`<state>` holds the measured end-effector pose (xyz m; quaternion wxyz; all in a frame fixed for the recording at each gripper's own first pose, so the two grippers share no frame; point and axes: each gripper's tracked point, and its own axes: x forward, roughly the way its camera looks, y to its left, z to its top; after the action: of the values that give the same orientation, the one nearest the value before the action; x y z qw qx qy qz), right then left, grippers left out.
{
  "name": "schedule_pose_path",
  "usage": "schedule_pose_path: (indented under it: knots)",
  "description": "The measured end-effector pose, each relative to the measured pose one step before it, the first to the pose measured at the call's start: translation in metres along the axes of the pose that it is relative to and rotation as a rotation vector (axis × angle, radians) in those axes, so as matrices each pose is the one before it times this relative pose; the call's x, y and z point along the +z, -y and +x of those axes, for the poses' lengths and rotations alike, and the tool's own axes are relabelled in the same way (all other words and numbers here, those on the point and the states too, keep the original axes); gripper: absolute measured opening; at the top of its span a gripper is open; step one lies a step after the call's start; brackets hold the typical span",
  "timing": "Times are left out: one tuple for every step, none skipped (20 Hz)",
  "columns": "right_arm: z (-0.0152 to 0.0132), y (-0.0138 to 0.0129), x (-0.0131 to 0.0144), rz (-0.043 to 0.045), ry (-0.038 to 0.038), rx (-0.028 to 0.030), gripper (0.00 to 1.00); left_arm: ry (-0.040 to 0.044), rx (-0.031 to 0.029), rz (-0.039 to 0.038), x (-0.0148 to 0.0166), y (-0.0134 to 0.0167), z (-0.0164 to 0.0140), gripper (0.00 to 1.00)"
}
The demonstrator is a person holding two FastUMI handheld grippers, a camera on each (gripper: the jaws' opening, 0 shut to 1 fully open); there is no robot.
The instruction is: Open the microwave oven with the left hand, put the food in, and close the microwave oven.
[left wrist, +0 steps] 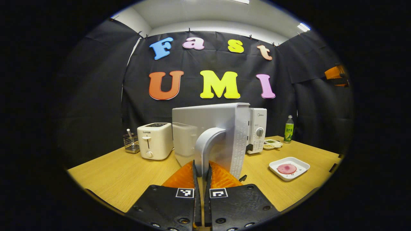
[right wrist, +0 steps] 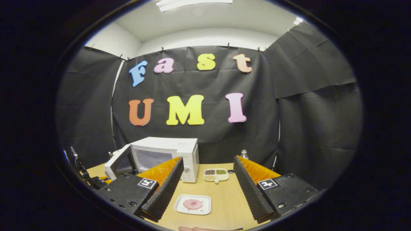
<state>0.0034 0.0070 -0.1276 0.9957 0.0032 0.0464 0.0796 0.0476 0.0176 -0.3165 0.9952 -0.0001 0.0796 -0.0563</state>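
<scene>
Microwave point(right wrist: 167, 155) door point(left wrist: 221, 134) ajar, toaster point(left wrist: 155, 140) beside, food tray point(right wrist: 192, 204) apart.

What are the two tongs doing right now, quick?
Left tongs: closed on the curved grey handle of the white microwave door.
Right tongs: open, holding nothing.
</scene>
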Motion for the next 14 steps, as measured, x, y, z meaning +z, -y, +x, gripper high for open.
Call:
schedule_pose_path:
  knots:
    - [-0.00016, -0.00589, -0.00014, 0.0002, -0.00143, 0.00917, 0.99, -0.00383, -0.02977, -0.01001, -0.0005, -0.00167, -0.00115, 0.03]
    - [-0.00025, -0.00578, 0.00069, -0.00173, -0.00062, 0.00874, 0.99, -0.00441, -0.03971, -0.00545, 0.00072, 0.00141, -0.00128, 0.03]
    - [0.00003, -0.00596, 0.00112, -0.00362, 0.0002, 0.00557, 0.99, -0.00079, -0.03322, 0.00996, 0.001, 0.00141, -0.00024, 0.03]
    - [-0.00102, -0.00454, 0.0001, -0.00536, 0.00231, 0.00524, 0.96, 0.00127, -0.02822, 0.01257, 0.00012, -0.00129, -0.0002, 0.04]
    - [-0.00043, -0.00447, 0.00225, -0.00613, 0.00466, 0.00425, 0.96, 0.00073, -0.02466, 0.00428, -0.00051, 0.00019, -0.00055, 0.04]
    - [-0.00081, -0.00368, 0.00123, -0.00744, 0.00394, 0.00257, 0.96, 0.00186, -0.03171, 0.00679, -0.0002, 0.00086, 0.00114, 0.03]
    - [-0.00073, -0.00237, 0.00168, -0.00686, 0.00289, 0.00085, 0.96, 0.00484, -0.04336, 0.00624, 0.00108, 0.00338, 0.00075, 0.04]
    - [-0.00065, -0.00158, -0.00054, -0.00491, 0.00168, 0.00089, 0.99, 0.00738, -0.05565, 0.00558, 0.00077, 0.00503, 0.00126, 0.04]
    - [0.00043, -0.00178, 0.0007, -0.00274, 0.00016, 0.00115, 0.99, -0.00292, -0.06642, -0.00301, -0.00035, 0.00523, 0.0043, 0.04]
    - [0.0011, -0.0018, -0.00211, -0.00164, -0.00206, -0.00025, 0.96, -0.00388, -0.05311, -0.01116, -0.00116, 0.00318, 0.00066, 0.04]
    - [0.0019, -0.00111, -0.00161, -0.0012, -0.00459, -0.00006, 0.96, -0.00721, -0.03509, -0.0076, -0.00012, 0.00113, 0.00059, 0.04]
    - [0.0014, -0.00184, -0.00172, 0.00014, -0.00481, 0.00159, 1.0, -0.00339, -0.036, 0.01286, 0.00023, 0.00094, -0.00039, 0.04]
    - [0.00109, -0.00181, -0.00134, 0.00104, -0.00519, 0.00208, 1.0, 0.00348, -0.02904, 0.01189, 0.00107, 0.0002, -0.00098, 0.04]
    - [0.00091, -0.00206, -0.00072, 0.00288, -0.00332, 0.00211, 0.96, 0.00793, -0.03784, 0.00692, 0.00107, 0.00134, 0.00149, 0.04]
